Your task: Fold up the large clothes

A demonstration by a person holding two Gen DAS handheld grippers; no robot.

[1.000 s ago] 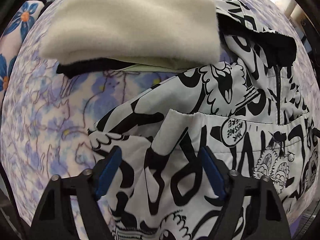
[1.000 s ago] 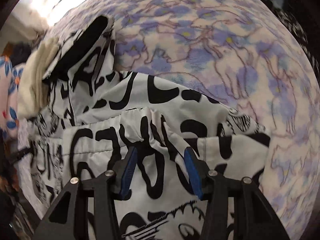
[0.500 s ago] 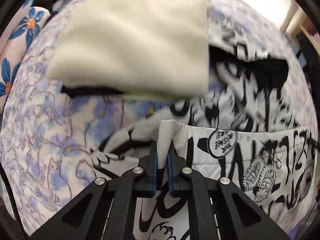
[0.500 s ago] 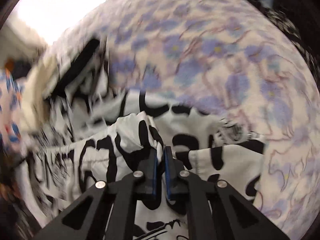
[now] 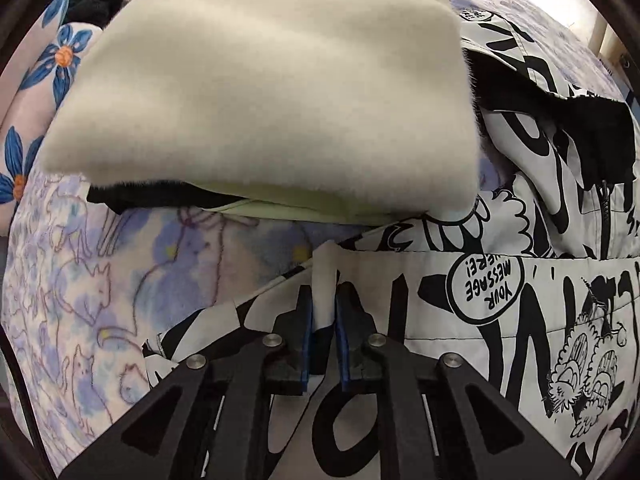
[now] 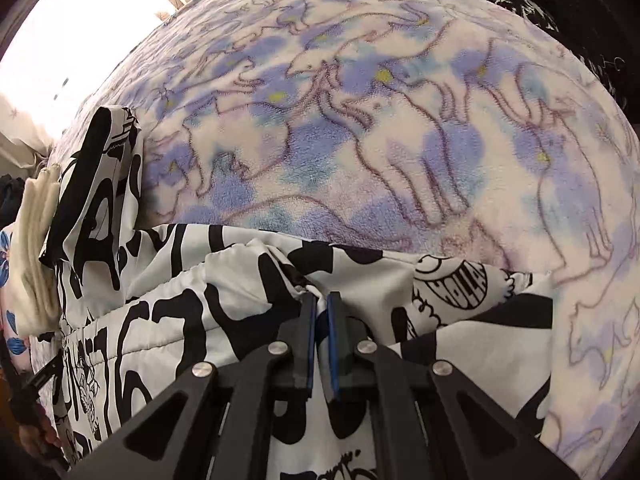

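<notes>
A white jacket with black graffiti print (image 5: 500, 288) lies on a fleece blanket with blue and purple cats (image 5: 80, 280). My left gripper (image 5: 324, 308) is shut on a raised fold at the jacket's hem, close to the blanket. The jacket also shows in the right wrist view (image 6: 200, 312), where my right gripper (image 6: 319, 316) is shut on another pinched fold of its edge. The jacket's black-lined hood (image 5: 560, 120) lies at the upper right in the left wrist view.
A folded cream fleece garment (image 5: 260, 80) sits on a black one just beyond the left gripper; it also shows at the left edge in the right wrist view (image 6: 36, 240). A blue-flowered cloth (image 5: 36, 80) lies far left. The blanket (image 6: 400, 140) stretches beyond the right gripper.
Both grippers went from open over the jacket to shut on pinched folds of it. The held edge has moved forward toward the cream garment.
</notes>
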